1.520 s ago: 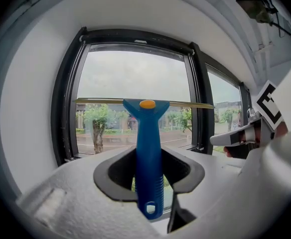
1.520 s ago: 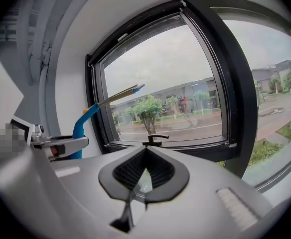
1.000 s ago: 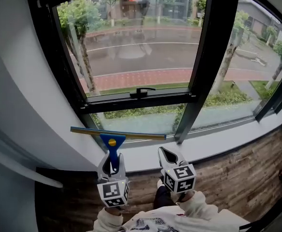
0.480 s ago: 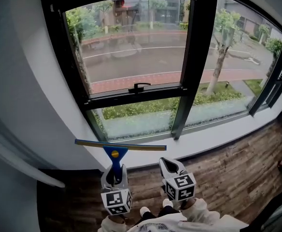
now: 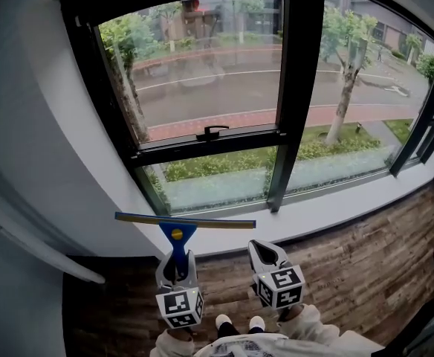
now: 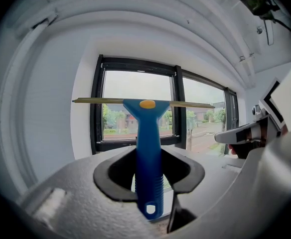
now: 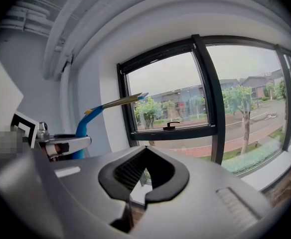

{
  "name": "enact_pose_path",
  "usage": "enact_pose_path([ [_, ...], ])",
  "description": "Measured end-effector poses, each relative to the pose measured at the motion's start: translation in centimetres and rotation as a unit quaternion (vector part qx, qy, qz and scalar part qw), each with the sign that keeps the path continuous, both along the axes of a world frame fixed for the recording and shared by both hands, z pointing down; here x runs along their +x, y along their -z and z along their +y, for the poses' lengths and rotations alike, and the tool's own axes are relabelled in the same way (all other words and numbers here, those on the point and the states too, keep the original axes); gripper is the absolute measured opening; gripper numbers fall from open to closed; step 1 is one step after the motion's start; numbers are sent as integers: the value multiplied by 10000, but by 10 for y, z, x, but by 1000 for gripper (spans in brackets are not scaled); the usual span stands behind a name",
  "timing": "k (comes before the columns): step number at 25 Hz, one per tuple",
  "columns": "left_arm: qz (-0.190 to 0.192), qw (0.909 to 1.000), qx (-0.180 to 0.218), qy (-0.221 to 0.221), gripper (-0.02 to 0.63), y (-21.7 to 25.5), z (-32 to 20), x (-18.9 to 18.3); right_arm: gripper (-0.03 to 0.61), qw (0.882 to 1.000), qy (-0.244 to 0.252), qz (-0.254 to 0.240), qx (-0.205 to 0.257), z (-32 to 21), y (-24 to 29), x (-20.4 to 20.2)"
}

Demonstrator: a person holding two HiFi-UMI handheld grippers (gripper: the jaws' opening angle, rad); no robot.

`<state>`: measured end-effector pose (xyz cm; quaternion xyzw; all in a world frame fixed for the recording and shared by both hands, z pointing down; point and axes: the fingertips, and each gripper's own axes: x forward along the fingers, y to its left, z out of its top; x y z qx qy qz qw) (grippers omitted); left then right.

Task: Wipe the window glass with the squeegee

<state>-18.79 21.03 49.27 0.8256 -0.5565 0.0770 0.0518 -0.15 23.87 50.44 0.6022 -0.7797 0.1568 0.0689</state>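
While your left hand-held gripper (image 5: pixel 177 263) clamps the squeegee (image 5: pixel 177 237) low on its handle, blade level and well short of the window glass (image 5: pixel 202 80), and your right hand-held gripper (image 5: pixel 261 250) sits closed on nothing, blade pressure may twist the handle loose.

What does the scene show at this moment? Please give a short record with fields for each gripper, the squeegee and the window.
left gripper: shut on the blue handle of the squeegee
right gripper: shut, nothing between its jaws, beside the left one
squeegee blade: level, on top, seems apart from the glass
window glass: in a black frame, window handle on the lower bar
floor: dark wood
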Motion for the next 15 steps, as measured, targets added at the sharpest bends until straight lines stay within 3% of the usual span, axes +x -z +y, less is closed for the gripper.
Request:
enact_pose_path([
  [15, 7, 9998, 162, -101, 144, 9, -13, 26, 3, 9997, -61, -52, 224, -13, 12, 23],
])
